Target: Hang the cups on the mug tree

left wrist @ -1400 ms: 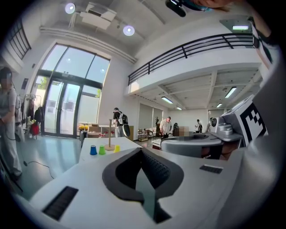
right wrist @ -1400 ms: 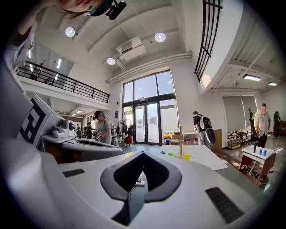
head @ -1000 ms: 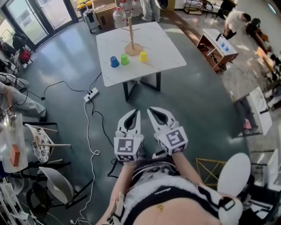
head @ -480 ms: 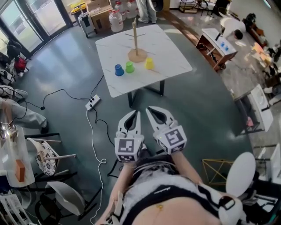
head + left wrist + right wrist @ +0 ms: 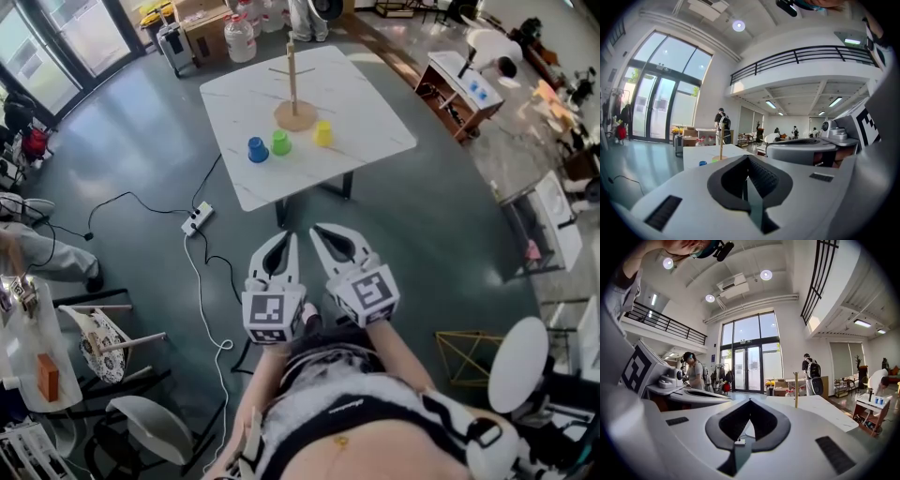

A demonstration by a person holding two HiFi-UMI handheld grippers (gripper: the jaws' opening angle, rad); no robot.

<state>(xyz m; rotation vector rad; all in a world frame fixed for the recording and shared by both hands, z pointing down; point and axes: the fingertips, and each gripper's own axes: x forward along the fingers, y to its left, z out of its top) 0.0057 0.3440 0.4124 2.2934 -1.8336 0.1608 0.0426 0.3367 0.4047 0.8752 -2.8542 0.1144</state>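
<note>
Daylight pours in through the tall glass doors (image 5: 750,364) at the far end, and 3 round ceiling lamps (image 5: 765,274) glow blown-out white. The white counter (image 5: 366,131) is bright; the grey floor (image 5: 141,169) carries a soft sheen. The head view is sharp and bows mildly at its edges. Both gripper views are heavily fisheye with black corners. The left hand-held gripper (image 5: 747,161) and right hand-held gripper (image 5: 749,401), near the lens, look slightly soft.

Mug tree (image 5: 293,89) bare wood, table top (image 5: 366,112) smooth white, cups (image 5: 280,142) plastic-looking, floor (image 5: 141,141) glossy grey.
</note>
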